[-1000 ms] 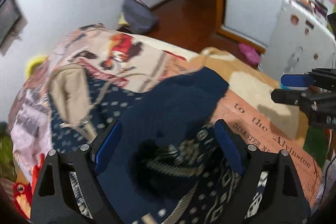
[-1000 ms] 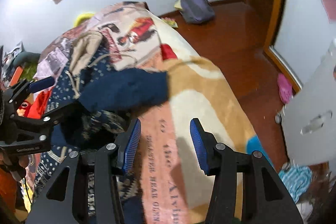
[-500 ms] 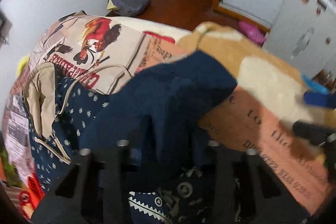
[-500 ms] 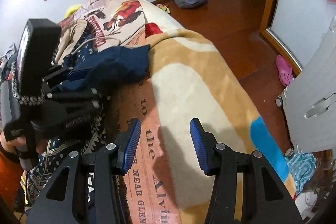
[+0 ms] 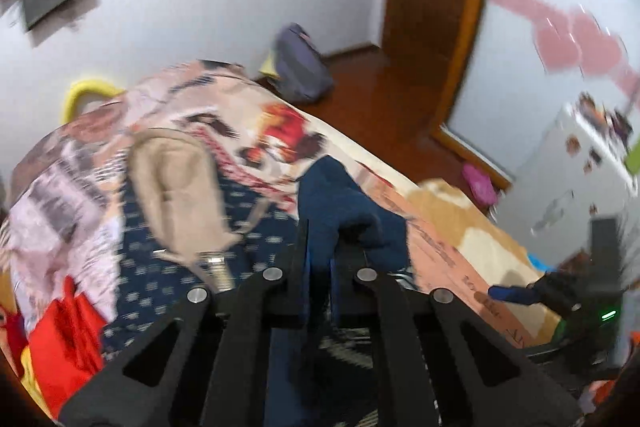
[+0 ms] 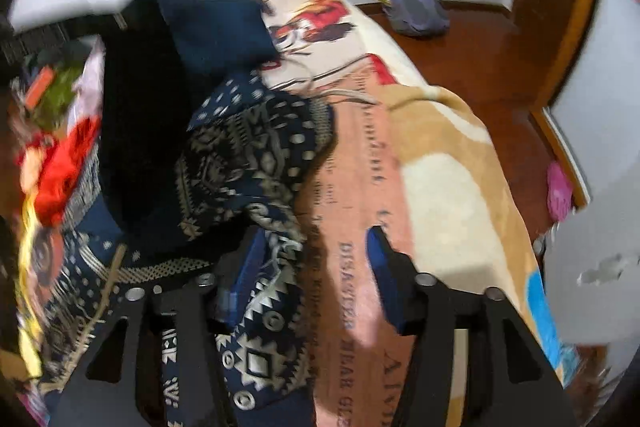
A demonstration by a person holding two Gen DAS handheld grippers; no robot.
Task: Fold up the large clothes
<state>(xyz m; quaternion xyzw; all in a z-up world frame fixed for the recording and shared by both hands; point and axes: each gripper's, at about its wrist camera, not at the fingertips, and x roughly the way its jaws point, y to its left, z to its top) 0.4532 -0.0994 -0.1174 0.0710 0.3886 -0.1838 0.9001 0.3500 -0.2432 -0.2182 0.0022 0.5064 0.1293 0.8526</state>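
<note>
The left gripper (image 5: 319, 247) had just clamped onto the navy cuff of the patterned hooded sweater (image 6: 256, 163), which lay on the printed blanket (image 6: 440, 187). The right gripper (image 6: 312, 263), jaws just widening, gripped nothing.

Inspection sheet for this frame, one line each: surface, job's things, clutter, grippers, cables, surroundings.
Surface: bed under a printed blanket.
Job's things: navy patterned hoodie spread on the blanket; its plain navy sleeve lifted.
Clutter: red cloth at the bed's edge.
Grippers: left gripper shut on the sleeve, jaws just closed; right gripper open over the hoodie's edge, jaws just opened further.
Cables: nothing seen.
Surroundings: grey bag on wooden floor, pink shoe, wooden door frame.
</note>
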